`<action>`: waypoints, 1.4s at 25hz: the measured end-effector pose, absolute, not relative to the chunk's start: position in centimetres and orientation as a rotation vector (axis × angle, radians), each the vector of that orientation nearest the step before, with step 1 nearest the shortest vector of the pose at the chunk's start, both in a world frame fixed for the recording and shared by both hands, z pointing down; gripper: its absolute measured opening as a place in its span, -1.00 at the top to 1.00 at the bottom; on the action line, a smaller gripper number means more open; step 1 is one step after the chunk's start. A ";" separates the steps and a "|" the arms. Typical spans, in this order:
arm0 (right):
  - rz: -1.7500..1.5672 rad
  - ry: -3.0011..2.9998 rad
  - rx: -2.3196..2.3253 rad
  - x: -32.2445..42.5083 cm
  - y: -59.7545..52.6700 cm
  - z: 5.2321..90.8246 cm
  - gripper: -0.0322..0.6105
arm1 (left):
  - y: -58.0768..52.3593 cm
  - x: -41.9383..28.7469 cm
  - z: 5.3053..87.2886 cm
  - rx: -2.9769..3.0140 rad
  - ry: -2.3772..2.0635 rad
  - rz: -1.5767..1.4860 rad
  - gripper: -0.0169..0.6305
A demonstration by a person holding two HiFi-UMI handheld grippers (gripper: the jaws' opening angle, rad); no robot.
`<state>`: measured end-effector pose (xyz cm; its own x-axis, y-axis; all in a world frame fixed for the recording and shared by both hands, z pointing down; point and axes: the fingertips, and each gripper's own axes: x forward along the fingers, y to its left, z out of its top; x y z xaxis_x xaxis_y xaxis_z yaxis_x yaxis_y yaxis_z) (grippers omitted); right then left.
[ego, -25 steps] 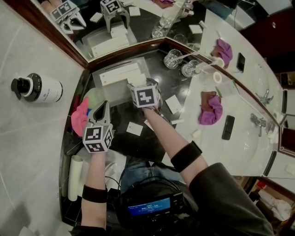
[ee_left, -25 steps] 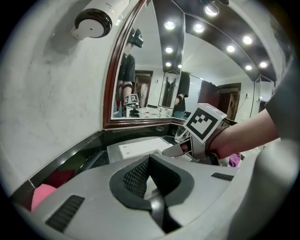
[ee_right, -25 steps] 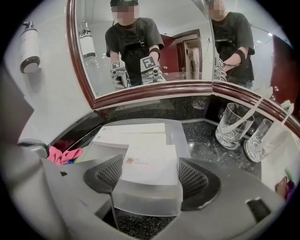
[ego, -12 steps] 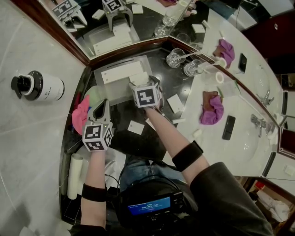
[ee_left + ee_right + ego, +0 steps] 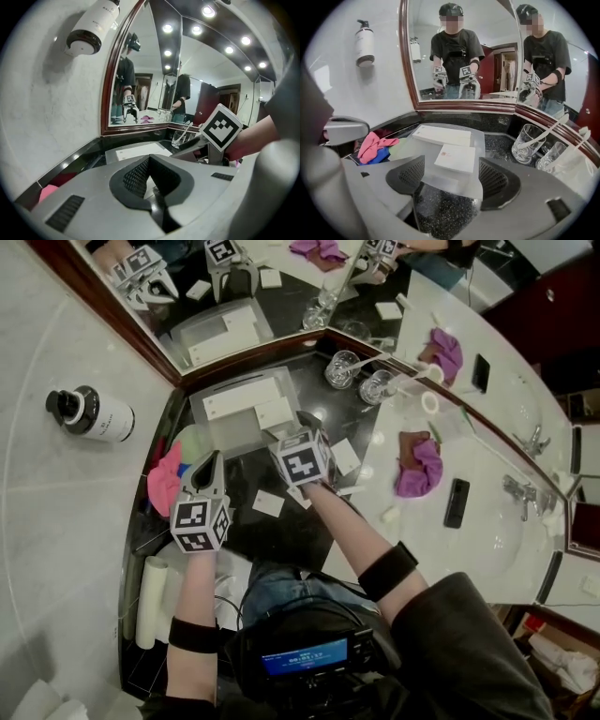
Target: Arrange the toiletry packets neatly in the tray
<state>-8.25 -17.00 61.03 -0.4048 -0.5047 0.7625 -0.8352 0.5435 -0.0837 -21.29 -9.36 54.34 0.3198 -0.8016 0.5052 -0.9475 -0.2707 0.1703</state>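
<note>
A clear tray sits on the black counter below the mirror. In it lie a long white packet and a smaller square packet, side by side. My right gripper hovers just in front of the tray's near edge. It is open, its jaws have just been closing a little, and nothing is between them. The right gripper view shows the square packet beyond the empty jaws. My left gripper is shut and empty, to the left of the tray's near corner. Loose packets lie on the counter.
Two glasses with stirrers stand right of the tray. A pink cloth lies at its left. More packets lie by my right arm. A purple cloth and a phone are on the white counter.
My right gripper has drawn back from over the tray and risen, and the square packet now lies in plain view inside it. The left gripper rose slightly.
</note>
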 end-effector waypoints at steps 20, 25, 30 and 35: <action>0.501 -2.277 0.978 2.7 -7.9 53.0 0.89 | -1.9 -15.1 48.4 2.136 -1.616 0.448 0.95; 0.523 -2.254 0.979 6.4 -5.6 53.4 0.89 | -0.6 -13.3 48.2 2.139 -1.612 0.453 0.95; 0.563 -2.231 0.971 9.5 -3.1 54.5 0.89 | 0.7 -11.7 48.0 2.138 -1.606 0.447 0.95; 0.603 -2.215 0.987 11.4 -1.9 55.5 0.89 | 1.4 -10.2 47.7 2.176 -1.584 0.482 0.95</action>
<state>11.38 -1.87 55.48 -0.5194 -0.4856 0.7031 -0.7749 0.6145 -0.1480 -10.19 1.44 47.74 0.2963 -0.8146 0.4985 -0.9542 -0.2744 0.1188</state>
